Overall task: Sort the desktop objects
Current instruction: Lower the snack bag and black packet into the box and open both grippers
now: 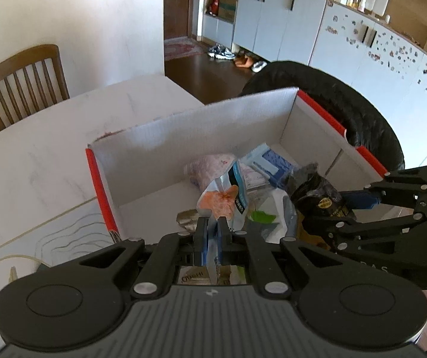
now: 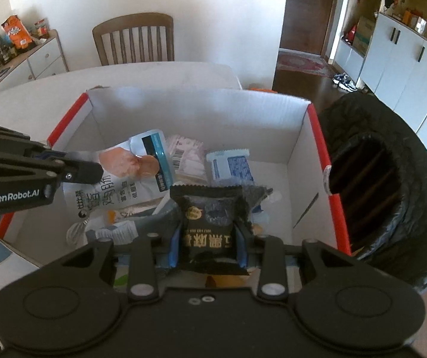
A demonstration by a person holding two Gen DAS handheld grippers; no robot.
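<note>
A white cardboard box [image 1: 183,137] [image 2: 198,113] with red rims stands on the table, and both grippers are over it. My left gripper [image 1: 212,223] is shut on the edge of a thin white snack pouch [image 1: 228,197] with an orange picture. The right wrist view shows that pouch [image 2: 136,164] hanging from the left gripper [image 2: 91,170] above the box. My right gripper [image 2: 207,238] is shut on a black snack packet [image 2: 207,217], held between its blue pads [image 2: 173,247]. In the left wrist view the black packet [image 1: 323,200] and right gripper [image 1: 344,205] are at right.
Several packets lie in the box, among them a blue-and-white one [image 2: 231,167] and a pink one [image 2: 186,155]. A bin lined with a black bag [image 2: 392,179] [image 1: 362,110] stands right of the box. A wooden chair [image 2: 133,38] is behind the table.
</note>
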